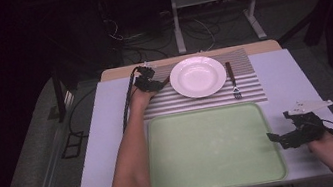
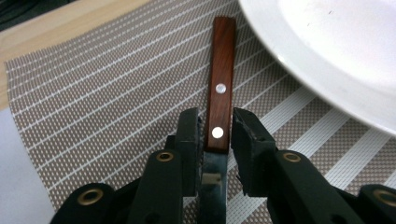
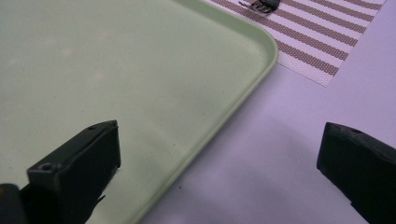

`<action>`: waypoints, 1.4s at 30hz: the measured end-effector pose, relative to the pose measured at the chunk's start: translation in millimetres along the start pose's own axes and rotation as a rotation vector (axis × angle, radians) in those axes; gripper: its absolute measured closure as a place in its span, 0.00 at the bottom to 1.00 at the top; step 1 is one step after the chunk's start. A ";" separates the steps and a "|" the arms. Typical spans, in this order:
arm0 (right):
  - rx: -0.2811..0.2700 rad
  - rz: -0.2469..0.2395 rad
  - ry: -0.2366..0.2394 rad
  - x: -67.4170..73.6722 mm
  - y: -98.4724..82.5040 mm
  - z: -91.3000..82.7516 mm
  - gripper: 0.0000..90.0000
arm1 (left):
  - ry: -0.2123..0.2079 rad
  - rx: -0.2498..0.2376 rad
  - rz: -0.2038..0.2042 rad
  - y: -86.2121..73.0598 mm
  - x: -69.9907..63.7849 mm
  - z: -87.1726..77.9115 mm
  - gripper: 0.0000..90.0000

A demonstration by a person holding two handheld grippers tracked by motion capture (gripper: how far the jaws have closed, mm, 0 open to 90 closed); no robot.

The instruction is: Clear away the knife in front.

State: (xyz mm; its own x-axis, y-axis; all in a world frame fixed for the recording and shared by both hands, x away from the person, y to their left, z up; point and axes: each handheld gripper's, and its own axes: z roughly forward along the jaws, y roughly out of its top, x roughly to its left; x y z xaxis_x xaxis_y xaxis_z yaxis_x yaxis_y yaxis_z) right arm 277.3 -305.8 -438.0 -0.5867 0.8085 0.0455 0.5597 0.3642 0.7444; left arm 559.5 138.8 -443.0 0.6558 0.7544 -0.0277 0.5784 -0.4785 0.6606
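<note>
High view: nearest, the right gripper [image 1: 277, 138] sits at the right edge of the pale green tray [image 1: 219, 186], its jaws spread wide with nothing between them. Farther off, on the striped placemat [image 1: 250, 91], the left gripper [image 1: 153, 86] is clenched on a wooden-handled knife [image 2: 220, 93] just left of the white plate [image 1: 197, 76], and a fork [image 1: 233, 82] lies just right of the plate.
</note>
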 end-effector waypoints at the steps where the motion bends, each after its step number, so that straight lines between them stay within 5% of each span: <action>1: 0.000 0.000 0.000 0.0 0.0 0.2 0.00 | -0.002 -0.002 -0.005 -0.7 0.4 0.8 0.80; 28: -0.004 0.003 0.001 0.4 0.1 -0.2 0.00 | -0.005 0.012 -0.036 -1.0 2.5 -2.2 0.86; 42: -0.002 -0.001 0.004 1.1 0.7 1.0 0.00 | -0.021 -0.011 -0.053 -8.5 6.0 -38.8 0.86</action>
State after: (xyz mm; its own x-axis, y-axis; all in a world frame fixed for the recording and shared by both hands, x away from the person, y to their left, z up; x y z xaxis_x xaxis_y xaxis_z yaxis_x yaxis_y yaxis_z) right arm 277.6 -304.2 -438.1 -0.5897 0.8062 0.0473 0.5577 0.3642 0.7459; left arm 539.6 164.8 -419.7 0.6342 0.7692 -0.0785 0.6074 -0.4328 0.6662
